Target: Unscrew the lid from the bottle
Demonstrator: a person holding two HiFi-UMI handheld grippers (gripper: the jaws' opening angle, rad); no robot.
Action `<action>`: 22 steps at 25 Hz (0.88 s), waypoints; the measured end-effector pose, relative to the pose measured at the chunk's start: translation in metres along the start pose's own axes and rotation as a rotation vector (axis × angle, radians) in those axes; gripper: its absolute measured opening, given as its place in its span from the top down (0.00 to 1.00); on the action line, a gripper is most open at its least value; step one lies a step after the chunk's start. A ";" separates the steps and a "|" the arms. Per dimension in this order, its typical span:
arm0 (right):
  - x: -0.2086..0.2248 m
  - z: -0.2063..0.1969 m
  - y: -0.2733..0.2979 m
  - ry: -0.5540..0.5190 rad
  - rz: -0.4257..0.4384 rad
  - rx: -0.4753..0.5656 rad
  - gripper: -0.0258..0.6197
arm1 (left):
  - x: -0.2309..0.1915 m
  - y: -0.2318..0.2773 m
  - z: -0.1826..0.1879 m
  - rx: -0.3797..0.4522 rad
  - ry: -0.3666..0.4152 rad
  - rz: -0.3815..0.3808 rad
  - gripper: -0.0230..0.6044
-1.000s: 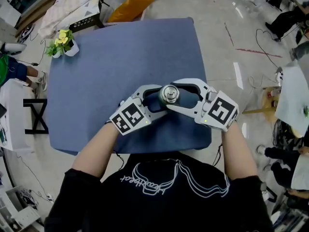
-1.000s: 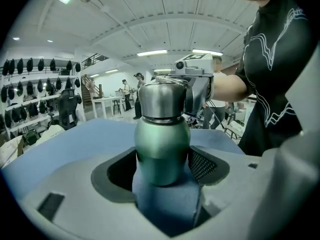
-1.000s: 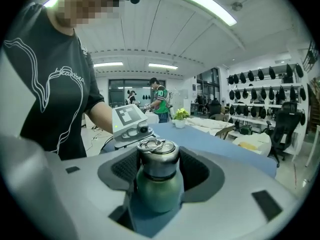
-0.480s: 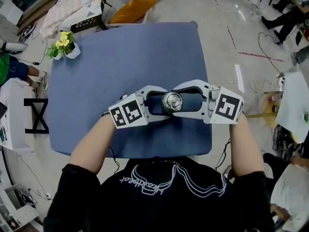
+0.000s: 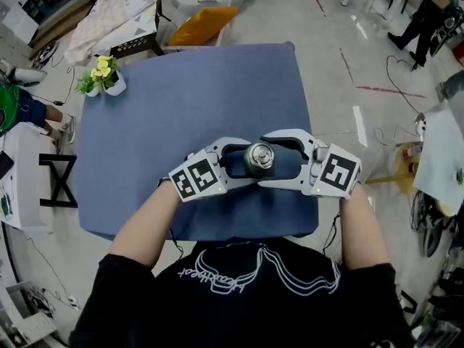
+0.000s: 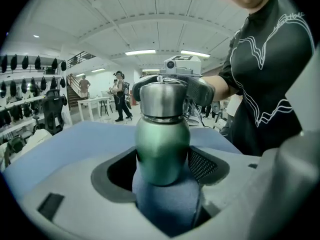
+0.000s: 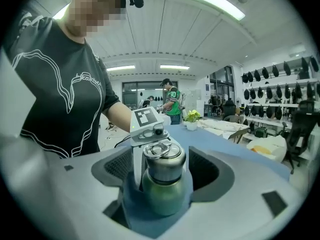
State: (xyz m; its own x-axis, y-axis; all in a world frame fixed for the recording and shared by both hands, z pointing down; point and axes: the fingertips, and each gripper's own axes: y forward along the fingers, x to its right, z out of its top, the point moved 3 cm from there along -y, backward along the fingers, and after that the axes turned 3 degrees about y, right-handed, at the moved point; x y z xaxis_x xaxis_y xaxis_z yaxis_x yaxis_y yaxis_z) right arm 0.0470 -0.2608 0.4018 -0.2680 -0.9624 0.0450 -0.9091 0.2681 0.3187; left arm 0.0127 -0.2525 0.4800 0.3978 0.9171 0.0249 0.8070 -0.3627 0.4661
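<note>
Green bottle (image 6: 162, 149) stands on the blue worktop (image 5: 181, 93), left tongs (image 6: 162, 166) clamped on its body, right tongs (image 7: 162, 176) apparently closed around the steel lid (image 6: 162, 98); contents hidden under it.

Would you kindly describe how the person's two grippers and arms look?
Both the left gripper and right gripper are light grey, with curved jaws, dark mesh pads and a black-and-white marker cube. Arms are bare below a black short-sleeved T-shirt with white line art.
</note>
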 end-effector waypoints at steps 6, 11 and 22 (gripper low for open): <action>-0.003 0.003 -0.009 0.055 -0.225 0.071 0.43 | 0.005 -0.001 0.001 -0.002 -0.071 0.127 0.44; -0.008 0.003 -0.010 0.109 -0.376 0.102 0.43 | 0.011 -0.001 0.001 -0.002 -0.151 0.269 0.44; -0.007 -0.003 0.001 0.199 -0.580 0.124 0.50 | 0.018 0.000 0.004 0.037 -0.251 0.452 0.44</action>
State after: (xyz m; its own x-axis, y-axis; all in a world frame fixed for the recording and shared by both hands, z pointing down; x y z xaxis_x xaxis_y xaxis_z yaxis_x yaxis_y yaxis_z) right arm 0.0490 -0.2540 0.4047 0.3336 -0.9396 0.0767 -0.9223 -0.3085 0.2327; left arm 0.0220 -0.2366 0.4770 0.7992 0.6010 0.0020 0.5430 -0.7235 0.4264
